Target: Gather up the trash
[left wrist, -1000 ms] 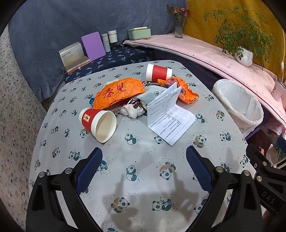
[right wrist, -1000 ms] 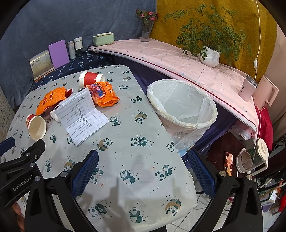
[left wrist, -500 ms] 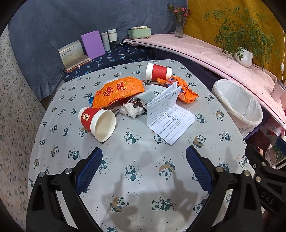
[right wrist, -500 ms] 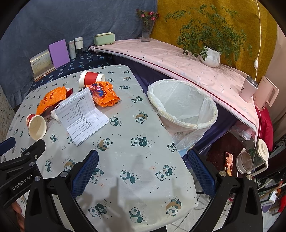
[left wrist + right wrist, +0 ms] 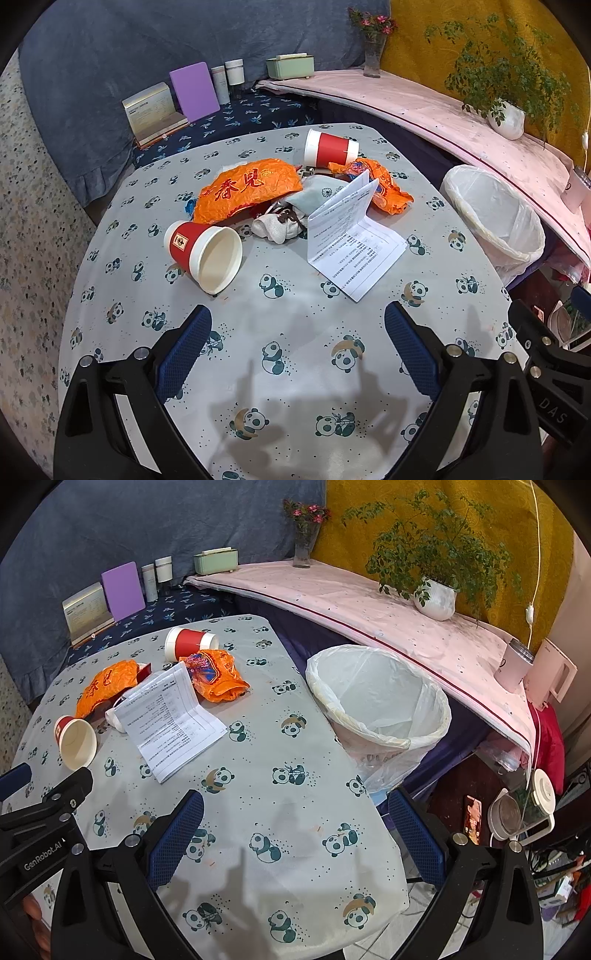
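On the panda-print tablecloth (image 5: 295, 369) lies a heap of trash: a tipped red paper cup (image 5: 205, 254) nearest my left gripper, a second red cup (image 5: 330, 148) at the far side, a large orange wrapper (image 5: 247, 188), a smaller orange wrapper (image 5: 388, 188), a crumpled white cloth bag (image 5: 277, 227) and a folded printed sheet (image 5: 351, 236). My left gripper (image 5: 297, 347) hangs open above the table's near part, short of the heap. My right gripper (image 5: 295, 827) is open over the near right table edge. The lined white bin (image 5: 376, 701) stands beside the table on the right.
A pink-covered ledge (image 5: 369, 613) runs behind the bin with a potted plant (image 5: 436, 598), a flower vase (image 5: 304, 546) and a kettle (image 5: 550, 672). Books, a purple pad (image 5: 194, 90) and jars stand on a dark bench behind the table. Clutter lies on the floor at right.
The left wrist view has drifted slightly, so the heap sits a touch lower and nearer. Both grippers stay open, and nothing on the table has moved.
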The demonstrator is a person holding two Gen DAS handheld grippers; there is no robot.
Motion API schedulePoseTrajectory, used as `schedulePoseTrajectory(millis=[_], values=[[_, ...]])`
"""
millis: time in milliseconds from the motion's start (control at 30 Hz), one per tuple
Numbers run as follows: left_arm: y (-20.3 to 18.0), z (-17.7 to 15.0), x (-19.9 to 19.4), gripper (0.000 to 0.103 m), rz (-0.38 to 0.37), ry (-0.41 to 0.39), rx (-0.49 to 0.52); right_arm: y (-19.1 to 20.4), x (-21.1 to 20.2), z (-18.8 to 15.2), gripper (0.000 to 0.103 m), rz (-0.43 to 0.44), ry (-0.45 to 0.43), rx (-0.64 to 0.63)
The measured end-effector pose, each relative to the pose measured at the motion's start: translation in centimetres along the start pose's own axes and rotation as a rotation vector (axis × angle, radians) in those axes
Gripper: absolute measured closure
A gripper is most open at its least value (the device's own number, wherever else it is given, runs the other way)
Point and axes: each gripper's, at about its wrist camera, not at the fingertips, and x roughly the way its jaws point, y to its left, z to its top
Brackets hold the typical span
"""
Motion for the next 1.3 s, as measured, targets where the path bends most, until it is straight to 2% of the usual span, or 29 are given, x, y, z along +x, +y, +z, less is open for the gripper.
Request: schedulePoseTrajectory(millis=[767,1067,1300], values=[[0.8,0.3,0.8,0.013,0.002,0.003,-0.010,-0.2,0.4,0.2,0.007,0.001,0.002,0.006],[3.9,1.5,4.3,0.013,0.067,0.005,-0.029,1.5,2.0,2.0,0.007,0.054,-0.017,0.008],[6.6,2.0,8.0,0.013,0.101,0.026,-0.046,4.8,4.1,4.5,0.007,0.111,-0.030,-0.003]])
